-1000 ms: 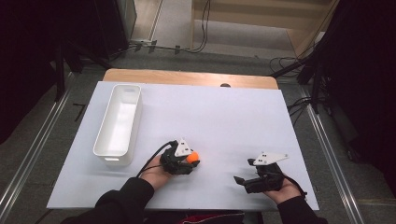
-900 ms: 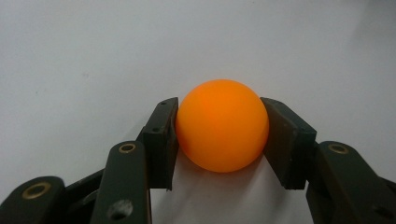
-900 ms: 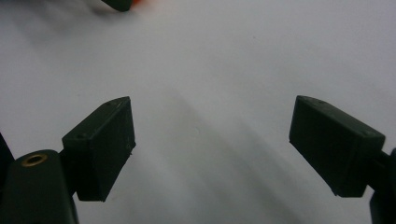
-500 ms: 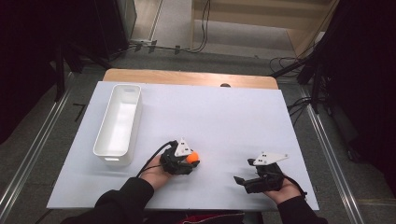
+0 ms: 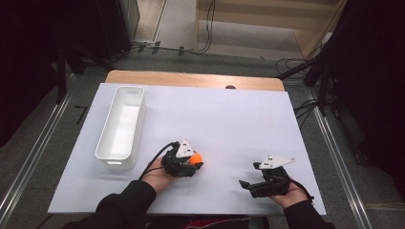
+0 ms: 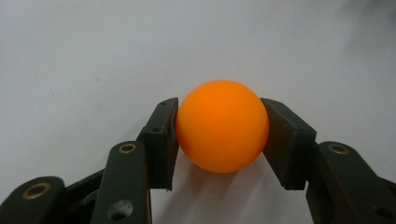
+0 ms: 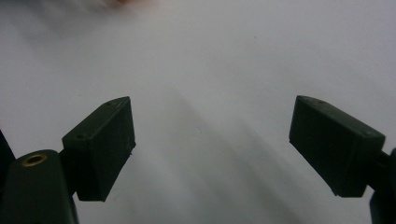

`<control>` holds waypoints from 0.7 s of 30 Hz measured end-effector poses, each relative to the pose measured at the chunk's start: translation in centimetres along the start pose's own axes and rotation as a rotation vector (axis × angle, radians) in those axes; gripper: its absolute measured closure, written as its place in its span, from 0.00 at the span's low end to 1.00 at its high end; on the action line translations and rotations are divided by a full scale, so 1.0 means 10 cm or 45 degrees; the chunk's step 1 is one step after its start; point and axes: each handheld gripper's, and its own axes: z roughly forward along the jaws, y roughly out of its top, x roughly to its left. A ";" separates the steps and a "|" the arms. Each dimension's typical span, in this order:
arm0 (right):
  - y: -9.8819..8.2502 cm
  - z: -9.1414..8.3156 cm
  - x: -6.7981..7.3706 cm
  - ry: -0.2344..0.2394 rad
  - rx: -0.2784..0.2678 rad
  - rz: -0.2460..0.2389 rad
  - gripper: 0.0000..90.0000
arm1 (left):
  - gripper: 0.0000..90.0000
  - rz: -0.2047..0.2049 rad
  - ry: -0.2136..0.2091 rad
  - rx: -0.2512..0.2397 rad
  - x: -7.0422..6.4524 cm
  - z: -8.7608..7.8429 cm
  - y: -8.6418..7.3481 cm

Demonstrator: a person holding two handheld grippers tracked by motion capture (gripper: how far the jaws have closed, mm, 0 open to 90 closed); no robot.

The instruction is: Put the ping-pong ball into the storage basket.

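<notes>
Meanwhile, nothing had shifted over the last second: the left gripper (image 5: 190,161) stayed clamped on the orange ball (image 6: 221,125) near the table's (image 5: 229,119) front edge, so the grasp looked settled. The right gripper (image 5: 255,183) rested wide open and empty by the front right corner. Being round, the ball had no long axis or heading.

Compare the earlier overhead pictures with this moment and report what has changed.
Nothing has visibly changed. The left gripper stays shut on the orange ball low over the white table, the right gripper rests open near the table's front edge, and the white bin sits where it was at the left.
</notes>
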 end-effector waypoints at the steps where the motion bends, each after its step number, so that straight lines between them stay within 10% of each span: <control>1: 0.00 0.00 0.00 0.001 0.000 0.001 0.14 | 0.55 0.000 -0.003 -0.005 0.00 0.00 0.00; 21: 0.00 0.00 0.00 0.002 -0.006 -0.003 0.14 | 0.55 -0.007 -0.043 -0.018 0.00 -0.14 0.08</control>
